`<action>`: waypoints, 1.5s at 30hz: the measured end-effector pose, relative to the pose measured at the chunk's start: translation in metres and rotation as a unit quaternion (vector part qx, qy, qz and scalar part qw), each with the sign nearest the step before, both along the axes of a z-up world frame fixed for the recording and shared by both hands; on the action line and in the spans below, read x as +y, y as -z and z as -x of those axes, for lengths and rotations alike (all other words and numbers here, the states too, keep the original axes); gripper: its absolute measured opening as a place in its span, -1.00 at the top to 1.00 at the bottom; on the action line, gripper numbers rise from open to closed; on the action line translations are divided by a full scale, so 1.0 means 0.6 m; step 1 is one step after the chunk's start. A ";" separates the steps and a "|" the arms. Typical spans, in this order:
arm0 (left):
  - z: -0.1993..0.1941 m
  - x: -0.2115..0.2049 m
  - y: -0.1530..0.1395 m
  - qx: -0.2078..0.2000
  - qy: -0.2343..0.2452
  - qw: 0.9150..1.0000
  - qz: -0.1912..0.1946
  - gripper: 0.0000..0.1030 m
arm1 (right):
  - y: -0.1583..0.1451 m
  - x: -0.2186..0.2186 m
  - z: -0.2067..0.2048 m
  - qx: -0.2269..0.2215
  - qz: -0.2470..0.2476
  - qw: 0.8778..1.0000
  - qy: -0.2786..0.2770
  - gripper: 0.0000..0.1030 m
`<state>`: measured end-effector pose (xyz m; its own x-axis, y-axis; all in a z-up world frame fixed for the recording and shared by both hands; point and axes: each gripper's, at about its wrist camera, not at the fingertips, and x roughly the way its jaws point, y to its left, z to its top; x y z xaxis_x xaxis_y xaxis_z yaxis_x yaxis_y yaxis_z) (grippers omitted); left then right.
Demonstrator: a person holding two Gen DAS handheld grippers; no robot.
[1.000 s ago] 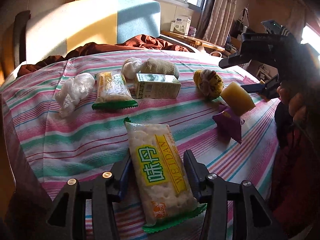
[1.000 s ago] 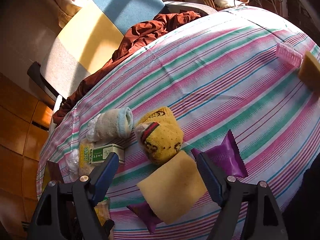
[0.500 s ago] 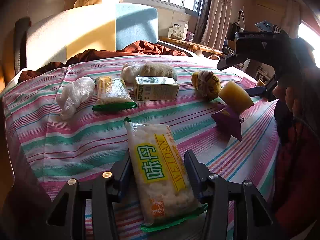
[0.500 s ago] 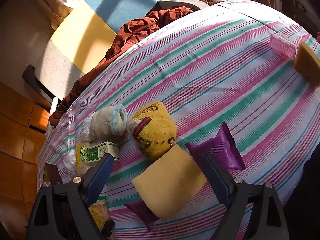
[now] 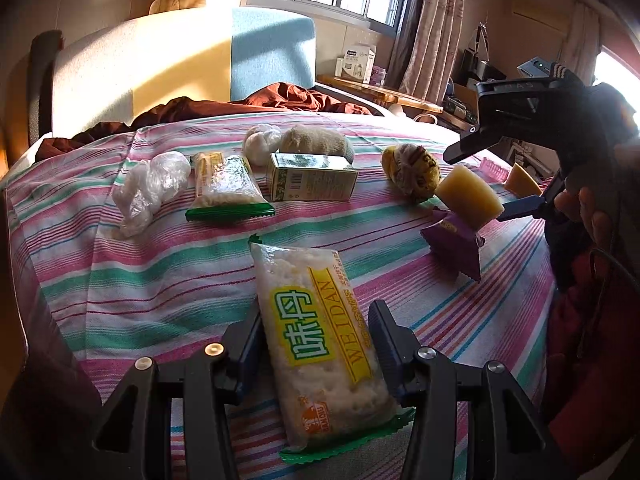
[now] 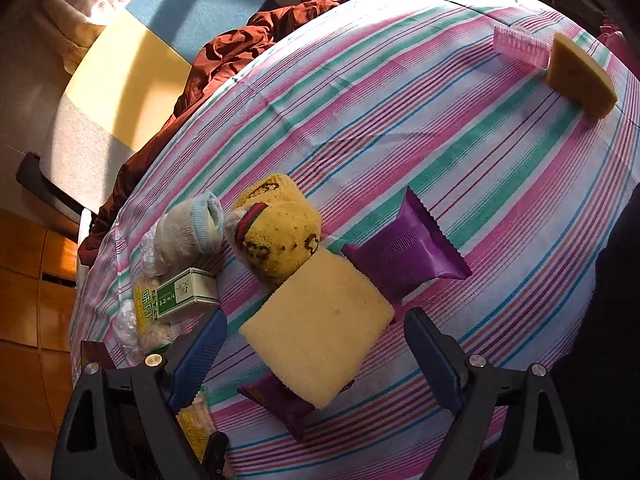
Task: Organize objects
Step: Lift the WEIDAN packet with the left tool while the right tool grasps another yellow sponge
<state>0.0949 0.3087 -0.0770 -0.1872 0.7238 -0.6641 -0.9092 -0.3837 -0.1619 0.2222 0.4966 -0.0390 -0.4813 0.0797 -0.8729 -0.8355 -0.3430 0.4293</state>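
Note:
My left gripper [image 5: 316,328] is shut on a clear snack packet with a yellow label and green ends [image 5: 320,340], held just above the striped cloth [image 5: 160,272]. My right gripper [image 6: 316,332] is open and hovers above a yellow sponge [image 6: 320,332] that rests on a purple packet [image 6: 404,256]. In the left wrist view the right gripper [image 5: 496,176] hangs over that sponge [image 5: 468,196] and purple packet [image 5: 456,244]. A second snack packet [image 5: 226,184], a green-and-white carton [image 5: 312,182] and a yellow sock ball [image 5: 412,172] lie further back.
A crumpled plastic bag [image 5: 148,184], a grey sock roll [image 5: 316,142] and a white wrapped ball [image 5: 260,144] lie at the back. A pink brush [image 6: 520,46] and another sponge [image 6: 580,76] sit near the far right edge. A chair with brown cloth [image 5: 280,96] stands behind.
The right gripper has risen a little above the sponge, which now looks smaller between its fingers. The left gripper keeps hold of the snack packet and has tilted slightly.

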 end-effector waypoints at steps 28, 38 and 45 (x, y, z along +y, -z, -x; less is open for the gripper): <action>0.008 -0.015 -0.006 -0.030 -0.018 0.999 0.001 0.20 | -0.045 -0.124 0.114 0.050 -0.128 0.958 -0.252 -0.20; -0.010 -0.027 -0.014 -0.016 -0.025 0.999 0.013 0.24 | -0.026 -0.144 0.131 0.018 -0.127 0.948 -0.290 -0.20; -0.026 -0.041 -0.036 -0.004 -0.019 1.000 0.005 0.25 | -0.008 -0.165 0.146 -0.018 -0.131 0.937 -0.322 -0.20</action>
<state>0.1103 0.2843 -0.0554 -0.2096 0.7091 -0.6732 -0.8924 -0.4202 -0.1647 0.1349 0.3977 -0.0340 -0.4746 -0.0037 -0.8802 -0.4308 -0.8711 0.2359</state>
